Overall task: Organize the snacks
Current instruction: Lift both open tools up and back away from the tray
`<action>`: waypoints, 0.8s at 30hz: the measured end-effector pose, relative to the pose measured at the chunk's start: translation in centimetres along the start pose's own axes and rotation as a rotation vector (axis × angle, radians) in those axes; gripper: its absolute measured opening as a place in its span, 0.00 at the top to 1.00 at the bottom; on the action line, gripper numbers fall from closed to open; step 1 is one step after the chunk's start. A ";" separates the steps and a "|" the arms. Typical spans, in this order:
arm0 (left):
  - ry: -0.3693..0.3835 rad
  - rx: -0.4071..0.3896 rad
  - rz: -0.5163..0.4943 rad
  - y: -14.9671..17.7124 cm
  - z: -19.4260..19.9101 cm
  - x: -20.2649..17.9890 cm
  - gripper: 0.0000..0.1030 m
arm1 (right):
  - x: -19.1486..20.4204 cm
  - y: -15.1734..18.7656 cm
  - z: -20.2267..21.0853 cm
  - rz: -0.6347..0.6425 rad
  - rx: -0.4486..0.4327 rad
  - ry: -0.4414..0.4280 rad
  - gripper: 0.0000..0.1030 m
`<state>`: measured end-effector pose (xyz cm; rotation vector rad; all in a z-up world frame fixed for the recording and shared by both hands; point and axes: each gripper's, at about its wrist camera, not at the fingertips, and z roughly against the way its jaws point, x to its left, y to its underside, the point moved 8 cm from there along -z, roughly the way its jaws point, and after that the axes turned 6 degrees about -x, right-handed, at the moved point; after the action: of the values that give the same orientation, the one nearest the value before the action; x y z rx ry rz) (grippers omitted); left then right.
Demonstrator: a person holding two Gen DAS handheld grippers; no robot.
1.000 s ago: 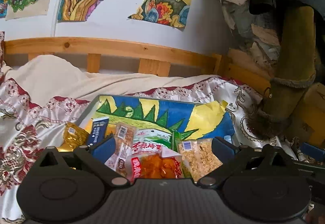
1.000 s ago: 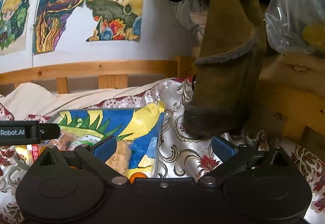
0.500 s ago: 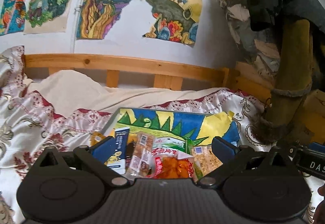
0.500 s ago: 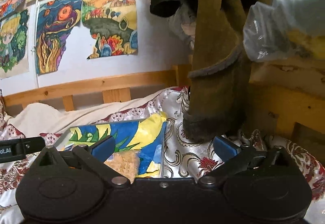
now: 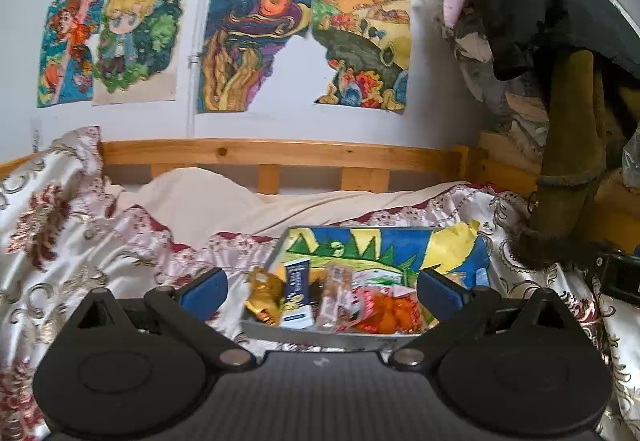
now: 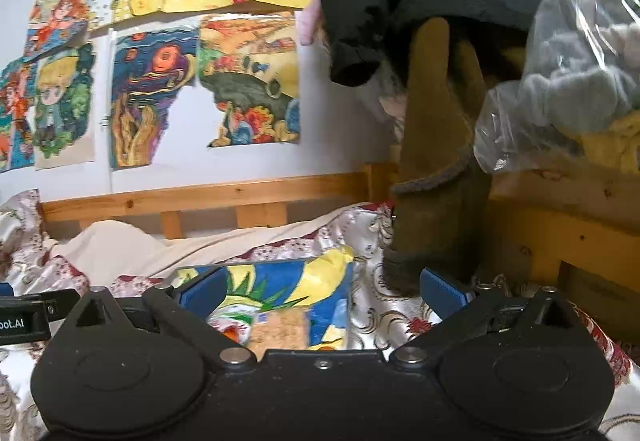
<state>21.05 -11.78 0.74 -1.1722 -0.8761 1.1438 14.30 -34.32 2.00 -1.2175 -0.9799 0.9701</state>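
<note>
Snacks (image 5: pixel 336 299) sit in tray (image 5: pixel 320 337), lower center of left view, long axes pointing away from me. Left gripper (image 5: pixel 320 287) wide, empty, nearest; right gripper (image 6: pixel 320 291) wide, empty, over tray's right end.

Black body (image 5: pixel 320 393) (blue fingers (image 5: pixel 203 291))

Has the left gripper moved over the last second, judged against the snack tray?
Yes. The left gripper has pulled back and tipped upward: the tray now sits smaller and lower between its open fingers, its near rim is exposed, and more wall drawings show.
</note>
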 end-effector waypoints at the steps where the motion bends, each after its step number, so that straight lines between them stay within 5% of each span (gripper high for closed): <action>1: -0.005 -0.002 0.007 0.0 0.6 0.5 0.00 | 0.3 0.0 0.5 0.004 -0.001 -0.006 0.01; 24: -0.069 0.016 0.055 3.0 11.8 7.4 0.00 | 4.8 2.4 12.9 -0.070 0.065 -0.118 0.01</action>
<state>10.93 -1.81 -0.09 -1.1556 -0.8908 1.2398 3.19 -25.85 1.09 -1.0744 -1.0685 1.0204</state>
